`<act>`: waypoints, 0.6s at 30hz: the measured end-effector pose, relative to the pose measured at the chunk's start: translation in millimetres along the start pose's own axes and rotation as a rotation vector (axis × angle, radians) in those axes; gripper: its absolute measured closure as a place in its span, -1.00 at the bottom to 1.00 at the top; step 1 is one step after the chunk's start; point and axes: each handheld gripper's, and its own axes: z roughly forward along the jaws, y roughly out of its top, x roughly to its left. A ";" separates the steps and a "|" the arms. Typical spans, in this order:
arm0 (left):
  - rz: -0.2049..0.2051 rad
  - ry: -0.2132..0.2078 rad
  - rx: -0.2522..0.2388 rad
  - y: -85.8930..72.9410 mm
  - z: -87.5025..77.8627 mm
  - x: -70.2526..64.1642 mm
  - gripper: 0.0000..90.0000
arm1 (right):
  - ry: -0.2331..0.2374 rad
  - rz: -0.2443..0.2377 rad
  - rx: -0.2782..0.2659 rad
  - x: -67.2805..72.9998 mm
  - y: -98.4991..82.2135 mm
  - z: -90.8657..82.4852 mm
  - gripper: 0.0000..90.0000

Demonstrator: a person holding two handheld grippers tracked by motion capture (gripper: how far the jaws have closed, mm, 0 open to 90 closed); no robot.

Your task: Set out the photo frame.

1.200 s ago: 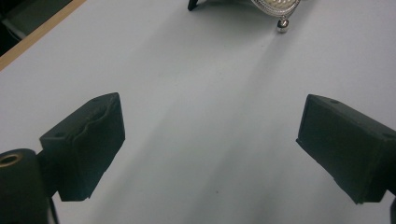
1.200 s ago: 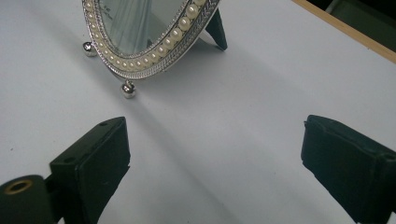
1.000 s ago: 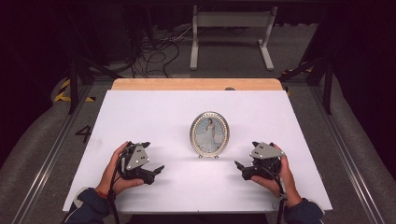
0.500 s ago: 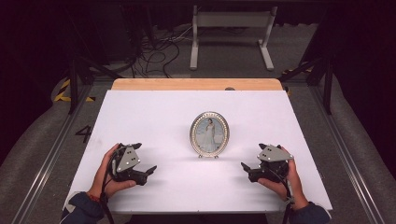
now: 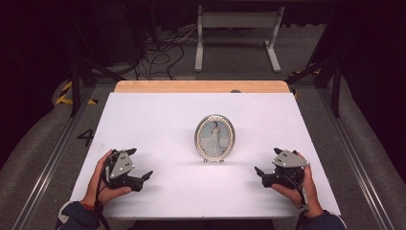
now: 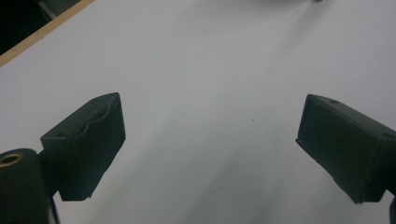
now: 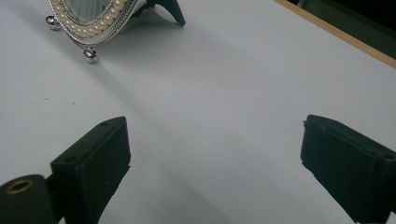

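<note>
An oval picture frame [image 5: 215, 137] stands upright near the middle of the white surface [image 5: 158, 115], propped on its rear stand and small ball feet, its pearl-edged rim facing the person. The left tool [image 5: 139, 178] rests low at the near left corner, well apart from the frame, jaws spread wide over bare surface in the left gripper view, with nothing between them. The right tool [image 5: 262, 173] sits at the near right, also released and wide open; in the right gripper view the frame's lower rim [image 7: 91, 23] and one ball foot lie ahead and to the left of its jaws, apart from them.

Judging by this, the work is at its very start or at rest: neither tool has reached the frame. The next move likely calls for one tool to travel inward and close on the thin rim without tipping the frame off its stand, perhaps with the other steadying it.

No containers are on the surface.
</note>
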 end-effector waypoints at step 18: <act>-0.046 0.046 0.005 -20.9 -14.4 10.4 -0.82 | -0.034 0.037 0.007 -11.6 -16.7 -12.9 -0.81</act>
